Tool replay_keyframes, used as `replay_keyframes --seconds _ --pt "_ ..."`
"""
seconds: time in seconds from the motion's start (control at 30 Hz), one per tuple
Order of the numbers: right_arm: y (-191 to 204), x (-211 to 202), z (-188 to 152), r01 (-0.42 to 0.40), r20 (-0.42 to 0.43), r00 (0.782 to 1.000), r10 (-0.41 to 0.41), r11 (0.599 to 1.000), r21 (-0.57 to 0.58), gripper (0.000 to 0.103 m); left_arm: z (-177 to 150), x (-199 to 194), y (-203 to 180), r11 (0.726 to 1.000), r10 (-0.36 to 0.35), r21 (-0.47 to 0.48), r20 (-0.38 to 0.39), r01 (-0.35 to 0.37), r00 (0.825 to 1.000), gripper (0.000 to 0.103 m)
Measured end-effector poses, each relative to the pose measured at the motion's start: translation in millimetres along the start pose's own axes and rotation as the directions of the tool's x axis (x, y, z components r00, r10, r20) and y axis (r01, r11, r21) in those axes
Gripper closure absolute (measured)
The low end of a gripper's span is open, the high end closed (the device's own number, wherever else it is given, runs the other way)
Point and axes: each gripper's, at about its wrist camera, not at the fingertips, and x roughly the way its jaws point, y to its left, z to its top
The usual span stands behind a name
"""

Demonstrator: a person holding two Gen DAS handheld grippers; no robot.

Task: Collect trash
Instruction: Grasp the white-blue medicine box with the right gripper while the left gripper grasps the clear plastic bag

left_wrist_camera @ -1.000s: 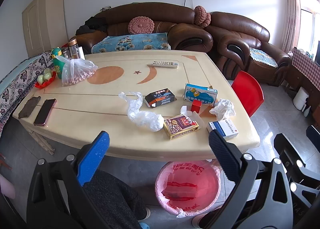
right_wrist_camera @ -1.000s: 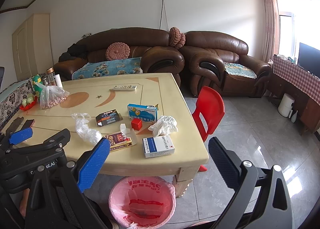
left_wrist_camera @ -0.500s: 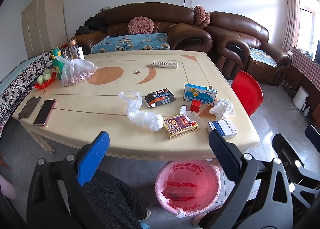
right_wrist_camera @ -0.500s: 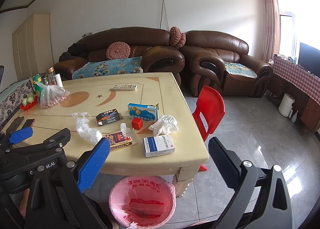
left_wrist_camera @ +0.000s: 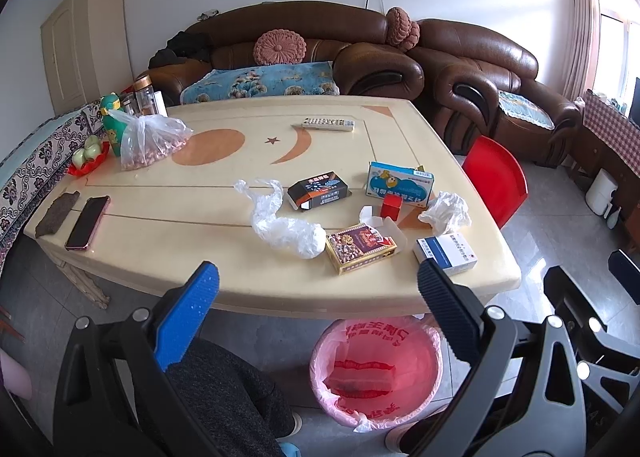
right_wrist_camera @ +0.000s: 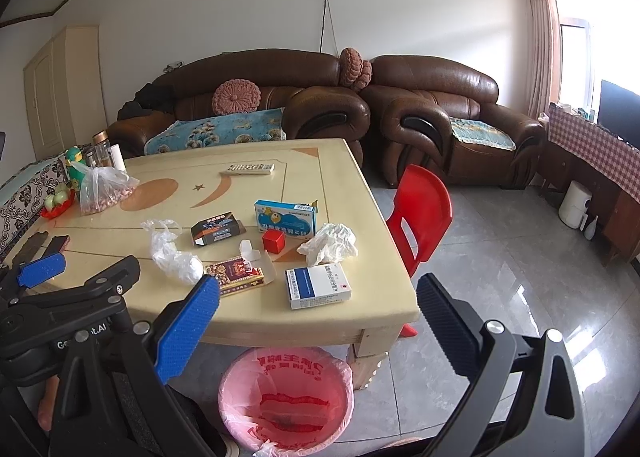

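**Hidden and cut-off parts around the table**

Table [left_wrist_camera: 168,257]: its near edge hides the far rim of the pink-lined bin [left_wrist_camera: 376,373] below. Print on the white-and-blue box [right_wrist_camera: 318,286] near that edge is too small to read. In the right wrist view, the left gripper [right_wrist_camera: 24,277] covers the phone at the table's left end, the frame cutting its body.
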Motion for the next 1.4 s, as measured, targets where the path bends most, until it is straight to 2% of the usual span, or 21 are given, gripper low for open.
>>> replay_keyframes --seconds 0.27,0.5,0.67,0.77,0.97,1.27,1.4 --pt "-6 28 -7 -0.042 -0.048 0.998 0.042 0.999 -0.006 0.006 -4 28 3 1.000 -0.022 0.020 -0.063 0.023 0.998 0.006" --pt "-10 64 -20 -0.052 -0.082 0.996 0.046 0.996 -0.068 0.006 -6 72 26 1.000 -0.005 -0.006 -0.151 0.004 0.988 0.006" --pt "-15 89 -25 -0.115 -0.108 0.989 0.106 0.990 -0.082 0.006 -3 100 50 0.999 -0.031 -0.015 -0.191 0.028 0.981 0.006" --pt "-18 103 -27 -0.125 -0.114 0.987 0.115 0.988 -0.089 0.006 3 118 63 0.997 -0.070 -0.037 -0.221 0.064 0.973 0.006" --pt "-17 143 -32 -0.136 -0.154 0.981 0.118 0.985 -0.106 0.006 17 155 80 0.988 -0.110 -0.133 -0.282 0.075 0.953 0.006" --pt "-16 194 -42 -0.164 -0.181 0.973 0.141 0.980 -0.116 0.006 29 218 78 0.971 -0.158 -0.228 -0.377 0.074 0.913 0.006" --pt "-22 211 -45 -0.173 -0.192 0.969 0.155 0.982 -0.079 0.006 33 235 79 0.968 -0.146 -0.245 -0.395 0.049 0.907 0.006"
